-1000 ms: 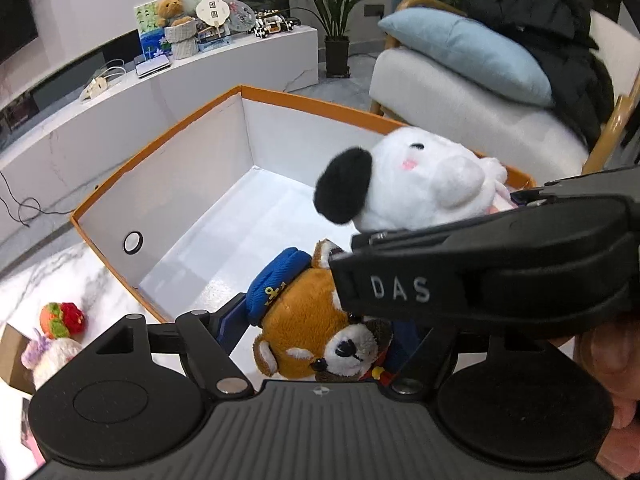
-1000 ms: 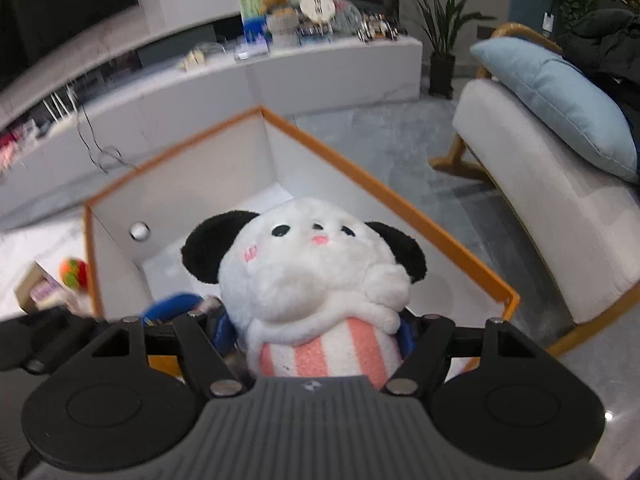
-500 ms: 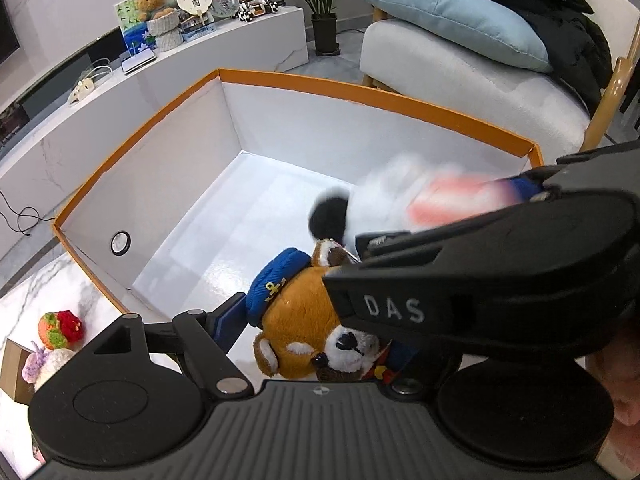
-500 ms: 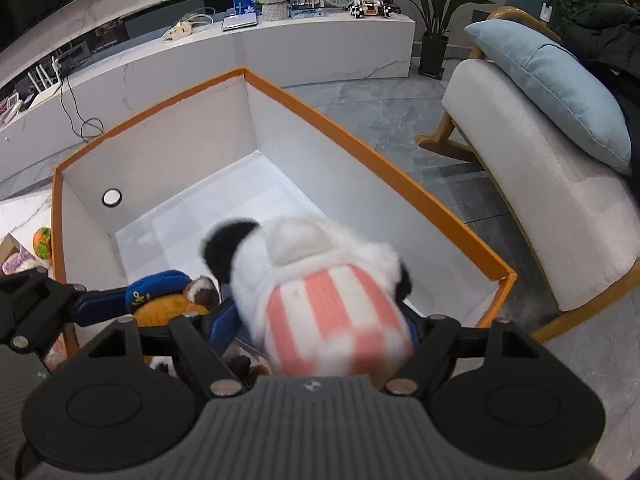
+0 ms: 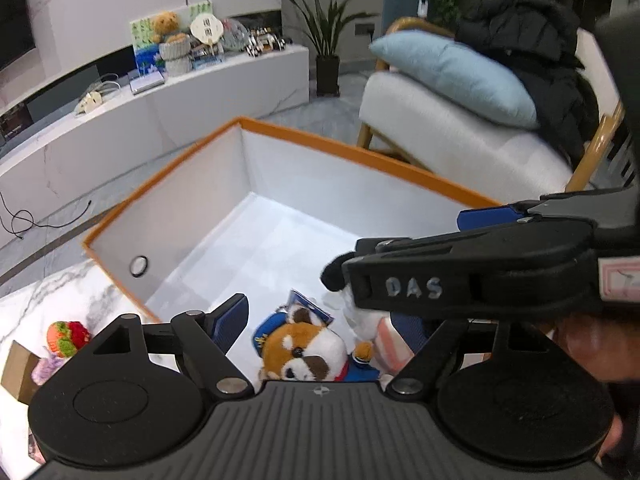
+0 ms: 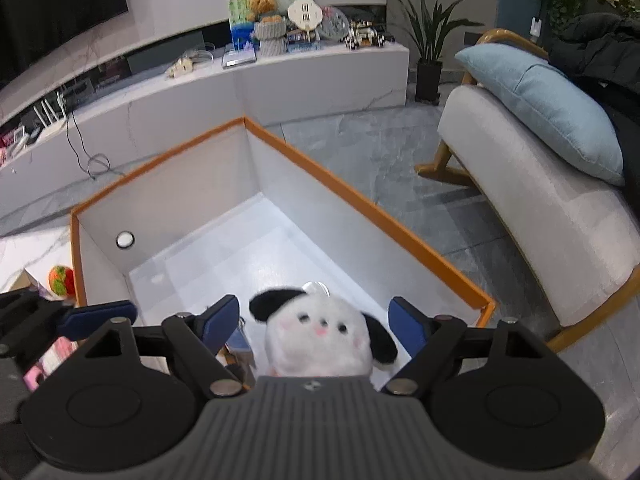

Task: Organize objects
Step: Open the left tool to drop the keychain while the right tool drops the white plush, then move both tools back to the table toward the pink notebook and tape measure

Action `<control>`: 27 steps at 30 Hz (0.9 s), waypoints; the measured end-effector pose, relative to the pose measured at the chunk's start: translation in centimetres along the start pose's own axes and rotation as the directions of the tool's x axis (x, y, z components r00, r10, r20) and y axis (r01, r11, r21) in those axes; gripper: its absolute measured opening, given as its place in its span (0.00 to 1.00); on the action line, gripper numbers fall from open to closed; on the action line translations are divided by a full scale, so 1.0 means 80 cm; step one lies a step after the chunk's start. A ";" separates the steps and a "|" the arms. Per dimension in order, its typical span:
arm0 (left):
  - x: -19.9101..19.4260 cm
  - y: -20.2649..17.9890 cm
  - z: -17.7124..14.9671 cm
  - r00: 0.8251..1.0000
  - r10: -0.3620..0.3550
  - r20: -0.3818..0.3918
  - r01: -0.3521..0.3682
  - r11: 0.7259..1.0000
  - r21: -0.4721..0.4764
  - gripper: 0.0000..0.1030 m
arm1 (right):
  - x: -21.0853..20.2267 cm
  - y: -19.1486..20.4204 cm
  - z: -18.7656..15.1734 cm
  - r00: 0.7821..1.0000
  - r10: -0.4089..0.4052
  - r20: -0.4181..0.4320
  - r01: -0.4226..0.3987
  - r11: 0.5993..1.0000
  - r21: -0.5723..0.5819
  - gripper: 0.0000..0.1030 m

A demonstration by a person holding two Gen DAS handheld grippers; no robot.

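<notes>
White plush dog (image 6: 320, 332) between opening right hand-held gripper (image 6: 314, 322) pads, untouched.

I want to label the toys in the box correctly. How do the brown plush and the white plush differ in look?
The brown plush has orange-brown fur with white face patches; the white plush is white with black ears. The brown plush wears a blue cap; the white plush's head is bare, with pink cheeks. The brown plush lies on its side; the white plush faces up. Both lie inside the orange-rimmed box, free of the opening tongs.
</notes>
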State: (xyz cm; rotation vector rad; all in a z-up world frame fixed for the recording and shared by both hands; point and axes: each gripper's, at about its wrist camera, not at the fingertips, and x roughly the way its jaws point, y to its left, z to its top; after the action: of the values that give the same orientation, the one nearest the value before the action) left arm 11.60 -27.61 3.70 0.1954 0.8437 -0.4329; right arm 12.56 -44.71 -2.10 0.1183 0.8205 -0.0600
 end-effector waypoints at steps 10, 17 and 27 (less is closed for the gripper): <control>-0.065 0.076 -0.019 0.992 0.028 0.121 -0.019 0.997 -0.072 0.93 | -0.032 0.024 0.002 0.989 0.018 0.144 -0.014 0.999 -0.032 0.83; -0.094 0.143 -0.053 0.990 0.059 0.126 -0.043 0.991 -0.128 0.93 | -0.039 0.064 -0.009 0.986 0.054 0.158 -0.037 0.993 -0.110 0.83; -0.098 0.218 -0.118 0.995 0.010 0.094 0.011 0.976 -0.216 0.94 | -0.049 0.128 -0.045 0.981 0.118 0.153 -0.078 0.966 -0.245 0.83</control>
State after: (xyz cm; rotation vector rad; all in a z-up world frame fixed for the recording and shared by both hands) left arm 8.33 -6.50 3.42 -0.0268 0.7910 -0.3454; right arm 8.29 -34.06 -0.79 -0.0725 0.6481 0.1210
